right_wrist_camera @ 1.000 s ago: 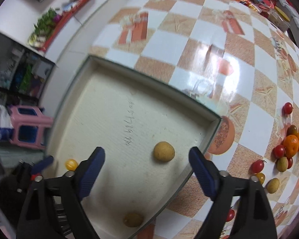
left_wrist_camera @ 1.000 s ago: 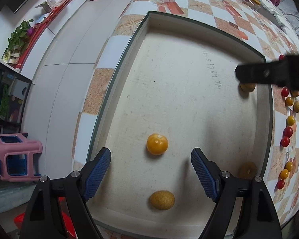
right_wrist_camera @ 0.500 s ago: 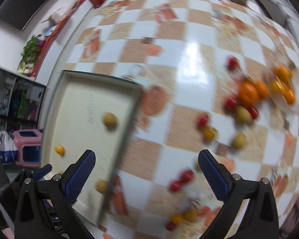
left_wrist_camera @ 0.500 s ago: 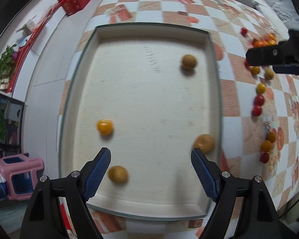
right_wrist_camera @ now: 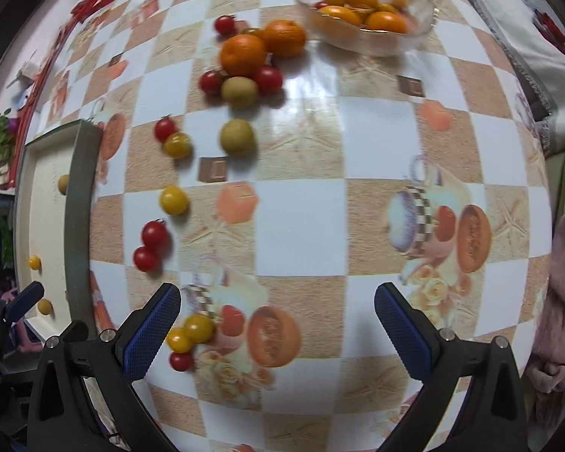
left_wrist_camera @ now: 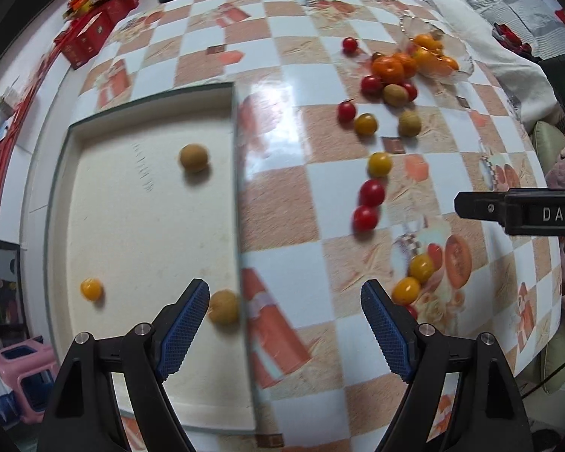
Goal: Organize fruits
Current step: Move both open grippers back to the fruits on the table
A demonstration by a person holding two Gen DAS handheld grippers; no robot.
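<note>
A cream tray (left_wrist_camera: 139, 226) on the checked tablecloth holds two brown fruits (left_wrist_camera: 194, 157) and a yellow tomato (left_wrist_camera: 91, 289). My left gripper (left_wrist_camera: 284, 324) hangs open and empty over the tray's right wall. Loose on the cloth lie red tomatoes (right_wrist_camera: 154, 233), yellow tomatoes (right_wrist_camera: 174, 199), two brown fruits (right_wrist_camera: 237, 137) and two oranges (right_wrist_camera: 243, 54). My right gripper (right_wrist_camera: 277, 324) stands wide open above bare cloth with nothing between its fingers. A yellow tomato pair (right_wrist_camera: 197, 327) lies by its left finger. The tray wall (right_wrist_camera: 81, 203) is at its left.
A glass bowl (right_wrist_camera: 376, 43) with oranges and small yellow fruit stands at the table's far side. Red boxes (left_wrist_camera: 90, 37) line the far left edge. A grey blanket (left_wrist_camera: 489, 7) and cushions lie beyond the right edge. A pink stool (left_wrist_camera: 22, 369) stands on the floor.
Both grippers have swept right, off the tray's middle toward the loose fruit. The left one now straddles the tray's right wall. The right gripper's jaws stand wider than a second ago.
</note>
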